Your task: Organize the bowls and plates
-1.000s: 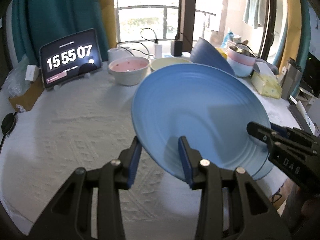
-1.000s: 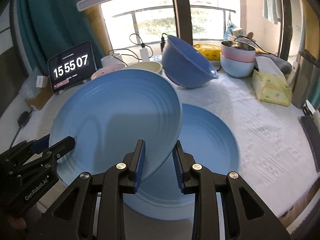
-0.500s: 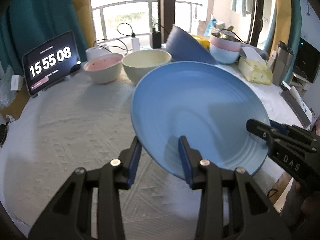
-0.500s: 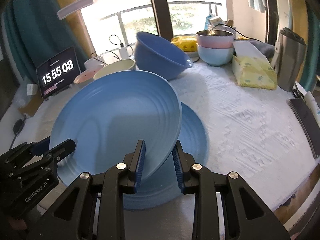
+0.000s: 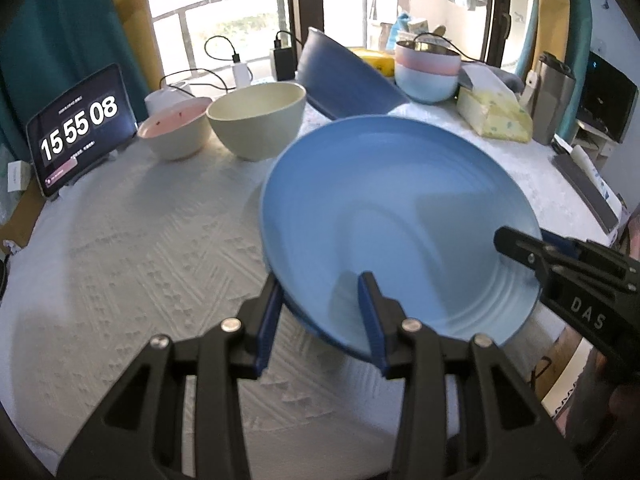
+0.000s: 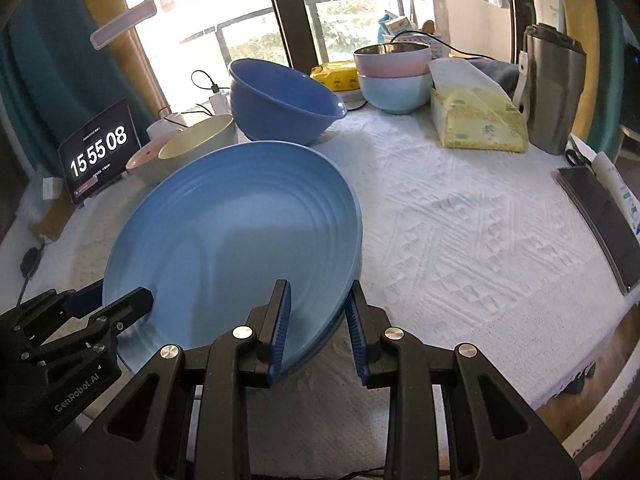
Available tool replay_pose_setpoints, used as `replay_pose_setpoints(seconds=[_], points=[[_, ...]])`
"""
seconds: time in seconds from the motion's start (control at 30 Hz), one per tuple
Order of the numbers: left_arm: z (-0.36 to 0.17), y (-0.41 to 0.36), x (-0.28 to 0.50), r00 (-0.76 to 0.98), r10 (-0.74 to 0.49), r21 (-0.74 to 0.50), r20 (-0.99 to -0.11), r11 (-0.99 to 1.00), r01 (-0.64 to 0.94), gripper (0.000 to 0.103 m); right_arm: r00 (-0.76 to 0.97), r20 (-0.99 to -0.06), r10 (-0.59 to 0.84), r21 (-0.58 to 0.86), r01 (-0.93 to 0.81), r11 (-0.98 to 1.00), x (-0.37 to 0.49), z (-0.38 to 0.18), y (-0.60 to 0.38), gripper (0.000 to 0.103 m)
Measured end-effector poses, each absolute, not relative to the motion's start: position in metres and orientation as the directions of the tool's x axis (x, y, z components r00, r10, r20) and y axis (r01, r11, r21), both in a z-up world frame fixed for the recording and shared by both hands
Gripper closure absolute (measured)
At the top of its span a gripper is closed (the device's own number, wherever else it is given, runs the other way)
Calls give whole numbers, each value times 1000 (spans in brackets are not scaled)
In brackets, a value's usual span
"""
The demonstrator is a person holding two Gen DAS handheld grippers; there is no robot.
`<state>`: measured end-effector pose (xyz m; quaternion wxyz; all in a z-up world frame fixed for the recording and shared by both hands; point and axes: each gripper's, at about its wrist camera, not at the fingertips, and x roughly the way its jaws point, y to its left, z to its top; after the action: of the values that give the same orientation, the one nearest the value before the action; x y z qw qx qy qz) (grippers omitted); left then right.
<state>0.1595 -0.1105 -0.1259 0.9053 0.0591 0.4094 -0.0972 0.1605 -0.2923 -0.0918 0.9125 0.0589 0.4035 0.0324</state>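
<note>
A light blue plate (image 5: pixel 392 220) (image 6: pixel 240 240) is held between both grippers. My left gripper (image 5: pixel 322 316) grips its near left rim; it also shows in the right wrist view (image 6: pixel 120 304). My right gripper (image 6: pixel 318 328) grips the plate's right rim, and its finger shows in the left wrist view (image 5: pixel 520 248). A second blue plate (image 6: pixel 316 344) lies right under it, only its edge showing. A dark blue bowl (image 6: pixel 280 100) leans tilted behind. A cream bowl (image 5: pixel 256 118) and a pink-lined bowl (image 5: pixel 176 128) stand at the back left. Stacked pink and pale blue bowls (image 6: pixel 394 76) stand at the back.
A tablet clock (image 5: pixel 78 128) stands at the far left. A yellow tissue pack (image 6: pixel 476 120), a grey flask (image 6: pixel 554 84) and a dark flat case (image 6: pixel 600 220) are along the right. Chargers and cables (image 5: pixel 240 68) lie by the window. A white textured cloth (image 6: pixel 460 240) covers the table.
The held plate has come down onto the second plate, which now shows only as an edge beneath it. Both grippers keep their hold on its rim.
</note>
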Motion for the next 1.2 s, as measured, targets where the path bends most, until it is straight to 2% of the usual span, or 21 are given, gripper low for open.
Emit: replay_pose_setpoints(seconds=[0.2,0.5,0.83,1.03,1.2], points=[[-130,-106,163,634,-110,28,-766,979,203,57,665,-739,105,144,4,990,163,-95,-296,73],[-134,-98,170,626,-83,28,-776,986,165,57,654,-750,94,135,12,991,170,-99,-298,70],[-139,-95,179,627,-71,31,-775,988,151,57,645,-759,90,129,14,992,181,-109,-299,63],[-123,-87,182,667,-101,-14,-738,991,134,56,648,-757,87,145,37,989,186,-104,-305,63],[-126,-81,192,651,-95,-38,-753,994,102,56,659,-747,88,155,44,987,190,-98,-310,62]])
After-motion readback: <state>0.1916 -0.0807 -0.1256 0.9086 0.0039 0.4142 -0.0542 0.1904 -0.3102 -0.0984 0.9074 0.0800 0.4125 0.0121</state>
